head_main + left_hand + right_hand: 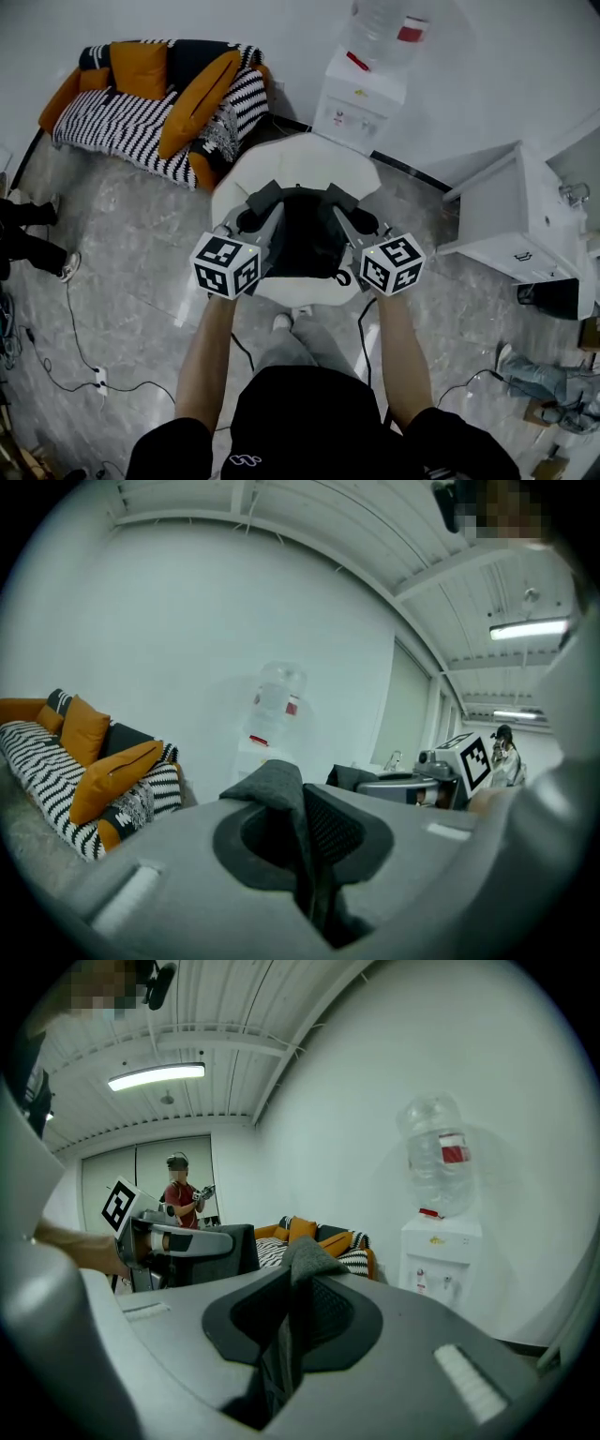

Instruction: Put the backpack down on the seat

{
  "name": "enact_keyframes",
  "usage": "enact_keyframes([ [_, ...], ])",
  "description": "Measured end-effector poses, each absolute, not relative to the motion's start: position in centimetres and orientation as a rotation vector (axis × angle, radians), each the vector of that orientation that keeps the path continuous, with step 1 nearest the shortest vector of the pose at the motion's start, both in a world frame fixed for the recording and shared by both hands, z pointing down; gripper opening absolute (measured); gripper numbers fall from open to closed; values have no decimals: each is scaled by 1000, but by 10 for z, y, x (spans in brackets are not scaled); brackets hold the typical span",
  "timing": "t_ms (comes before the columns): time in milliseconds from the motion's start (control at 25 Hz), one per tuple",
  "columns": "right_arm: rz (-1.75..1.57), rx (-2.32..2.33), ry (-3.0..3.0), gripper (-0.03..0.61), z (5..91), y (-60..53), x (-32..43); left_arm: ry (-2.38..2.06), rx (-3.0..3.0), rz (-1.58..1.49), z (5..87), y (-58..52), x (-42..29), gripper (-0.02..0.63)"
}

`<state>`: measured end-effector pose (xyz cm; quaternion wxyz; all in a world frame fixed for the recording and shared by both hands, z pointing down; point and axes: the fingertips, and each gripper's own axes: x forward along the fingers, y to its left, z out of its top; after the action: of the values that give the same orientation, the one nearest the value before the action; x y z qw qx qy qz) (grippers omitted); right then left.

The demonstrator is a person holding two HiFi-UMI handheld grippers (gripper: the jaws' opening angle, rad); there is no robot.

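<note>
In the head view a black backpack [305,242] hangs between my two grippers, just above a white round seat [302,161]. My left gripper [251,221] grips its left side and my right gripper [364,223] its right side. In the left gripper view the left gripper [302,810] is shut on a fold of dark grey backpack fabric [274,785] that sticks up between the pads. The right gripper view has the same picture: the right gripper [294,1305] is shut on a grey fold of the backpack [306,1258]. The backpack's lower part hides the seat's front.
A sofa [155,94] with orange cushions and a striped throw stands at the back left. A water dispenser [361,98] is behind the seat, and a white cabinet [514,217] to the right. Cables [70,370] run over the floor. A person's legs [28,239] show at the left edge.
</note>
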<state>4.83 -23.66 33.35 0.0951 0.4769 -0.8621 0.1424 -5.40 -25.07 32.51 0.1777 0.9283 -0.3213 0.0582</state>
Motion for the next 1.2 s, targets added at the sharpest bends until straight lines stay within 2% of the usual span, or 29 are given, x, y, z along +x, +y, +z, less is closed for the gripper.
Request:
enact_keyframes([
  [1200, 525, 1379, -2465, 38, 475, -349, 92, -867, 2542, 236, 466, -369, -8, 29],
])
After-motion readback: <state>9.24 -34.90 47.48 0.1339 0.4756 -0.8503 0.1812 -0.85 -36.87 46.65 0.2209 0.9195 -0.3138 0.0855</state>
